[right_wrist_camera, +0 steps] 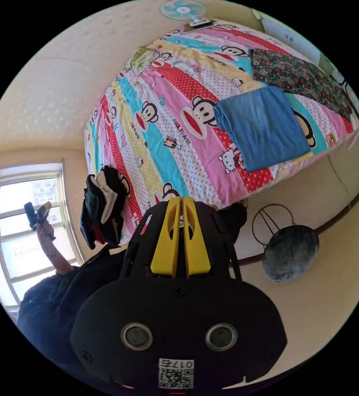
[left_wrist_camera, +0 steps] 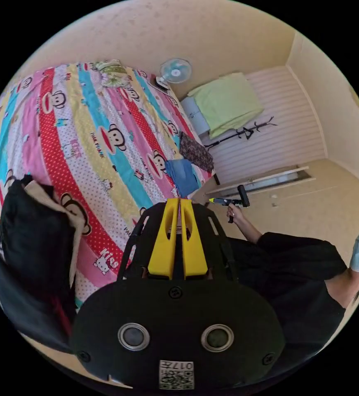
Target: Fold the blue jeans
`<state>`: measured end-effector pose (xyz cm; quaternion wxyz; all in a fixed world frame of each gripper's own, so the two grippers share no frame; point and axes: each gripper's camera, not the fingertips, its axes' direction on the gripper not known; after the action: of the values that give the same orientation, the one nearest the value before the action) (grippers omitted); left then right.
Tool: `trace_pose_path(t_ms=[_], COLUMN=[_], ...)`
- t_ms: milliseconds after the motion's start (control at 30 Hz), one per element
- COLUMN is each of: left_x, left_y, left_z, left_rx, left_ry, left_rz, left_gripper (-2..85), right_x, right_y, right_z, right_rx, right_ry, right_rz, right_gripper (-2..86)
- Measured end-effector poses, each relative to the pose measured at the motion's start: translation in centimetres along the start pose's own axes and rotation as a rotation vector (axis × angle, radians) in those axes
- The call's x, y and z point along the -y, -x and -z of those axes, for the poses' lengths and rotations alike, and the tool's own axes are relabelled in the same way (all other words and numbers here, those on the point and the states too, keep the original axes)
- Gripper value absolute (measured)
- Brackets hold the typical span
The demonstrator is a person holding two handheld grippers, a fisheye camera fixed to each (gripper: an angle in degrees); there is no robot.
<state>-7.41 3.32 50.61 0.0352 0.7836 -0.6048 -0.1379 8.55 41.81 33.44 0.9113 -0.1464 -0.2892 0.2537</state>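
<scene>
The blue jeans [right_wrist_camera: 263, 126] lie folded into a neat rectangle near the edge of the bed, small in the left gripper view [left_wrist_camera: 182, 175]. My left gripper [left_wrist_camera: 179, 201] is held up over the bed's near side, its yellow jaws together with nothing between them. My right gripper [right_wrist_camera: 181, 200] is raised off the bed too, jaws closed and empty, some way from the jeans. The right gripper shows in the left gripper view [left_wrist_camera: 228, 201] in a person's hand. The left gripper shows in the right gripper view [right_wrist_camera: 39, 213] in front of a window.
The bed has a striped cartoon sheet [right_wrist_camera: 167, 123]. A folded dark floral garment [right_wrist_camera: 299, 78] lies beside the jeans. A pile of black and cream clothes [left_wrist_camera: 39, 231] sits at another edge. A round stool [right_wrist_camera: 290, 251] stands on the floor. A fan [left_wrist_camera: 175, 71] stands past the bed.
</scene>
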Motion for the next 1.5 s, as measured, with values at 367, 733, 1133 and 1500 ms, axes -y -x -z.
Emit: trace_pose_path(t_ms=[367,733,1133,1500], left_x=[6.5,1.3,-1.8,0.6], left_y=[-11.6,-6.3,-2.6,-1.3], left_z=[-30.7,-39.0,-36.7,-31.7], left_rx=[-0.099,-0.27,-0.172,-0.114], left_ry=[0.369,0.103,-0.077,-0.127], left_rz=[-0.084,0.361,0.531,0.43], left_gripper=[-1.0,-1.0,3.6,4.8], right_x=[4.4,24.7,26.4,22.5], right_y=[-16.3,-7.9,-0.9,-2.0], right_z=[4.5,-6.4,11.0,30.2], right_rx=[0.145,-0.379,-0.024,0.77], right_ry=[-0.025,0.326,0.25,0.163], right_rz=[-0.28,0.209,0.42,0.842], right_gripper=[8.8,15.5,3.0,1.5])
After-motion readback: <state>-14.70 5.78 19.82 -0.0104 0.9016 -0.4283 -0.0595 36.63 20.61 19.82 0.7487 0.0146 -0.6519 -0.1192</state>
